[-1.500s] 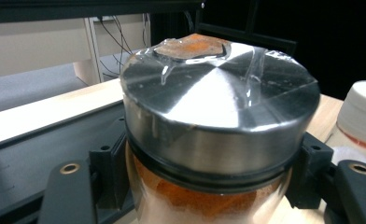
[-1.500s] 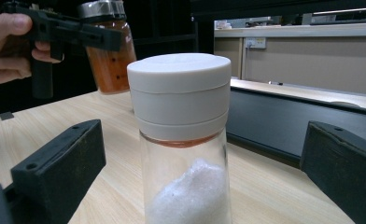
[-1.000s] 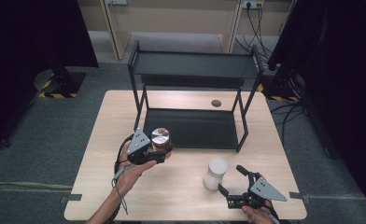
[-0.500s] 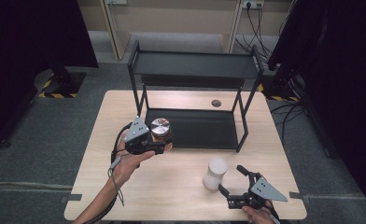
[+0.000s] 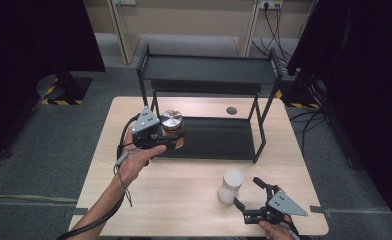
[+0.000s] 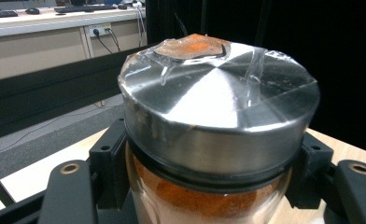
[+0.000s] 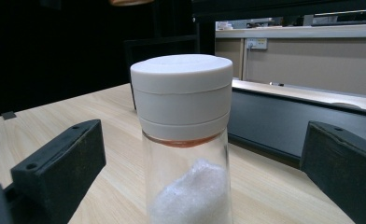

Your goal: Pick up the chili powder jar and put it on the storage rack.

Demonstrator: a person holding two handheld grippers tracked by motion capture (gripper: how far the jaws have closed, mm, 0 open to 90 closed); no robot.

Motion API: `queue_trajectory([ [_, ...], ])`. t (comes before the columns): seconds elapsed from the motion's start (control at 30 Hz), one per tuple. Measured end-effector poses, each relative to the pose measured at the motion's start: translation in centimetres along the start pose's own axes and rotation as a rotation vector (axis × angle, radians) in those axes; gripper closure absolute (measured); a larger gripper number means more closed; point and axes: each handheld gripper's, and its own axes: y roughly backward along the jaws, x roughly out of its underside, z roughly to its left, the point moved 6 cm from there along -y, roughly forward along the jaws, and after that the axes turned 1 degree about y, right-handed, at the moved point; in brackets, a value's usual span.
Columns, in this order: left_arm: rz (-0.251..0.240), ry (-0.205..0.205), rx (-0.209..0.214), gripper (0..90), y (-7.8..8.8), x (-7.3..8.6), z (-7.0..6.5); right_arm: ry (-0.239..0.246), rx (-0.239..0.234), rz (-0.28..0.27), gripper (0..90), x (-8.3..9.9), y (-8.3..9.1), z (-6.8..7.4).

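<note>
Since a second ago the left gripper (image 5: 176,140) has carried its spice jar (image 5: 171,125) up off the wooden table (image 5: 184,190) and toward the rack, so that in the high view the jar now hangs over the left end of the black two-tier shelf rack (image 5: 209,75), above the near edge of the lower shelf (image 5: 219,137). Its jaws are clenched on the jar's glass body just under the brushed-metal lid (image 6: 218,112) — in the left gripper view the black pads sit tight against both sides of the glass, orange powder shows through below the lid's dark seal, and a clear flap on top of the lid covers an orange-stained opening. The jar stands upright in the grip, clear of the table and shelf. The right gripper (image 5: 251,197) has not shifted: it rests low at the near right of the table with its jaws spread apart, released, on either side of a glass jar with a white lid (image 7: 183,135) but not touching it. That jar stands upright on the table, well apart from the rack, with a white grainy powder in its lower part. A small dark disc (image 5: 231,110) lies on the table behind the lower shelf.
</note>
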Motion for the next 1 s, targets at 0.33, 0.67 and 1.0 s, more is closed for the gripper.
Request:
queue_trajectory([
  [0.33, 0.016, -0.002, 0.000, 30.7, -0.3, -2.5, 0.2, -0.003, -0.003, -0.003, 0.3, 0.0, 0.0, -0.1],
  [0.67, 0.027, -0.002, -0.009, 30.7, -0.2, -5.2, 0.6, -0.006, -0.005, -0.001, 0.3, 0.0, 0.0, -0.1],
  [1.0, 0.033, 0.012, -0.026, 30.7, -0.2, -7.6, 1.2, -0.005, -0.004, -0.003, 0.3, 0.0, 0.0, -0.1],
])
